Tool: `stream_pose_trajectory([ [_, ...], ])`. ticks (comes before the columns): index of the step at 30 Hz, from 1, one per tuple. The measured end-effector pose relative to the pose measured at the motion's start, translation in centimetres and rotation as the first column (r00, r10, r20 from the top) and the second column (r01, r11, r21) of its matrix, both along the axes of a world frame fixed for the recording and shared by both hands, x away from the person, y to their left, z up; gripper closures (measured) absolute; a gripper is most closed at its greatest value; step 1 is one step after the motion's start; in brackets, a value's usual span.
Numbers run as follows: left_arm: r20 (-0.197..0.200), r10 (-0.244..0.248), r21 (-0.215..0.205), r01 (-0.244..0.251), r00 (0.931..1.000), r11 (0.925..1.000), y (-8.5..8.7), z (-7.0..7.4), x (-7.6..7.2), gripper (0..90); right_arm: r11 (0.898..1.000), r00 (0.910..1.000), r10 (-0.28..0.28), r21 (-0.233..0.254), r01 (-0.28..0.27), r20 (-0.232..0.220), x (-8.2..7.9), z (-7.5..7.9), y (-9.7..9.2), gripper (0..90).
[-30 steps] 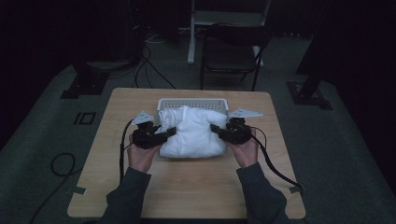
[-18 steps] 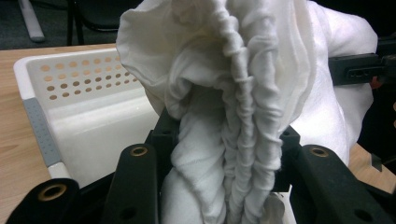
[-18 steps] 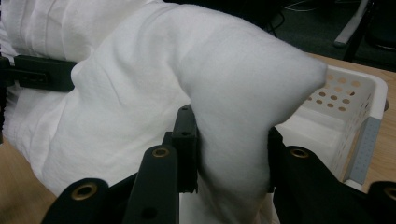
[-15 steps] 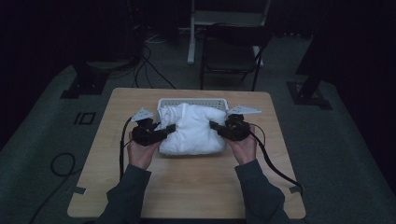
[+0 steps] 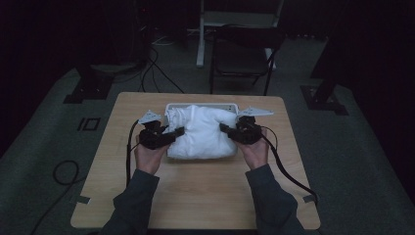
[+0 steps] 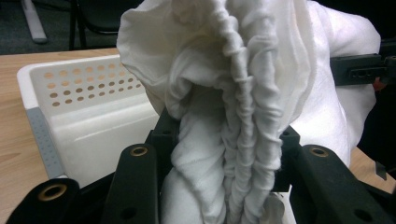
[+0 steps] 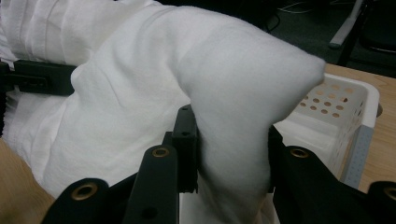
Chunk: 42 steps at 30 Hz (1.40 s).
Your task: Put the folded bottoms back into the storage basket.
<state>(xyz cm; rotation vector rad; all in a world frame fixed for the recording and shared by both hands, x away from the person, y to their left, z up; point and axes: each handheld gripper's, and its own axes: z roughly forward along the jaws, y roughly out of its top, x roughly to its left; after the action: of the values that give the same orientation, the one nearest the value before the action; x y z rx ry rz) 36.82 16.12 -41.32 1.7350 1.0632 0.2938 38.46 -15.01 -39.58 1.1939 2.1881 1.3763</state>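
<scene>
Two hand-held grippers, both black and hard-edged, are clamped on one soft white cloth that lies bunched at the far middle of the pale wood-grain counter. The left hand-held gripper pinches the cloth's left edge; in the left gripper view its jaws squeeze a tightly gathered, ropy ridge of fabric, thin and crinkled with many fine pleats. The right hand-held gripper grips the cloth's right edge; in the right gripper view its jaws close on a smoother, thicker fold that puffs out rounded above them. One white plastic basket sits just behind and partly under the cloth, its rim showing along the far side. Its wall is rigid and smooth, pierced with rows of small round holes, and a grey dotted strip runs down its corner. Each hand-held gripper carries one grey three-cornered plate and trails one black cable toward the near edge of the counter. Two dark-sleeved forearms reach in from the near edge, one hand on each tool. One dark folding chair stands on the grey floor beyond the counter.
</scene>
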Motion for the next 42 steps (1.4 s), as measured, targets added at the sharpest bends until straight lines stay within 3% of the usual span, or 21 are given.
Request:
stream_pose_trajectory([
  [22,-0.008,0.005,-0.004,-0.005,1.0,1.0,0.0,-0.5,1.5,57.6,0.999,0.9998,-0.021,-0.024,0.021,0.003,1.3,-0.2,0.5,69.9],
  [42,0.012,-0.009,0.022,0.009,0.9999,0.9997,-0.4,0.1,2.8,57.7,0.999,0.9991,-0.041,-0.016,0.041,-0.001,2.1,0.0,0.1,70.0],
])
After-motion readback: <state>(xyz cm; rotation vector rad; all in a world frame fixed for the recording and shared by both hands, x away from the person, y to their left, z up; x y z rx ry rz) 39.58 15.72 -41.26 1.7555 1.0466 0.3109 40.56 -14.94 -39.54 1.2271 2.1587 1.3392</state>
